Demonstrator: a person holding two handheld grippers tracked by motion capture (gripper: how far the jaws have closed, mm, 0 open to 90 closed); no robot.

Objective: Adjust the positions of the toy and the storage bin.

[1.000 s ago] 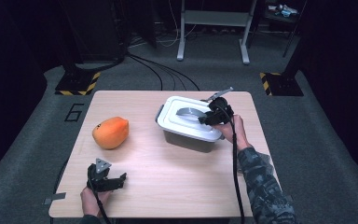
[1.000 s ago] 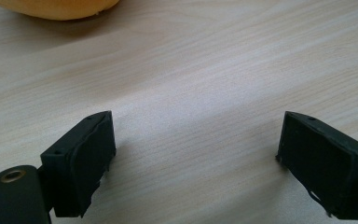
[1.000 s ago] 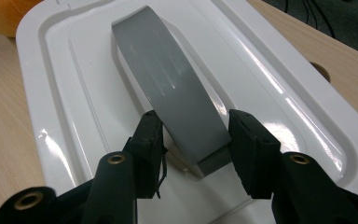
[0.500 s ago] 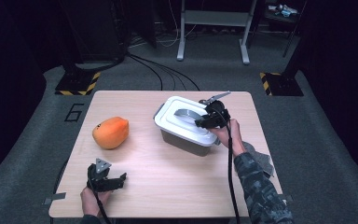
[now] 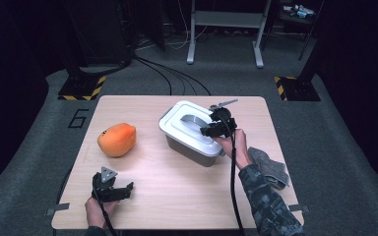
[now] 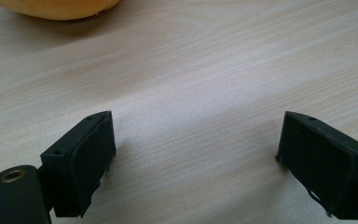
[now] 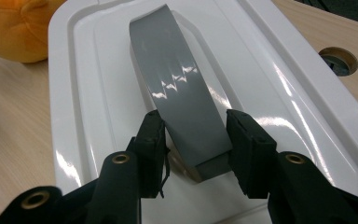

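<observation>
Right claw [image 7: 193,140] clamped the grey arched handle [image 7: 177,88] of the white plastic lid [image 5: 189,129]; left claw [image 6: 196,163] gaped wide, empty, near the surface's [image 5: 177,196] front-left corner.

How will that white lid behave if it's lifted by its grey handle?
The lid looks like glossy hard plastic, so probably stiff and light. The arched grey handle sits between the right gripper's pads; its smooth surface might slip.
</observation>
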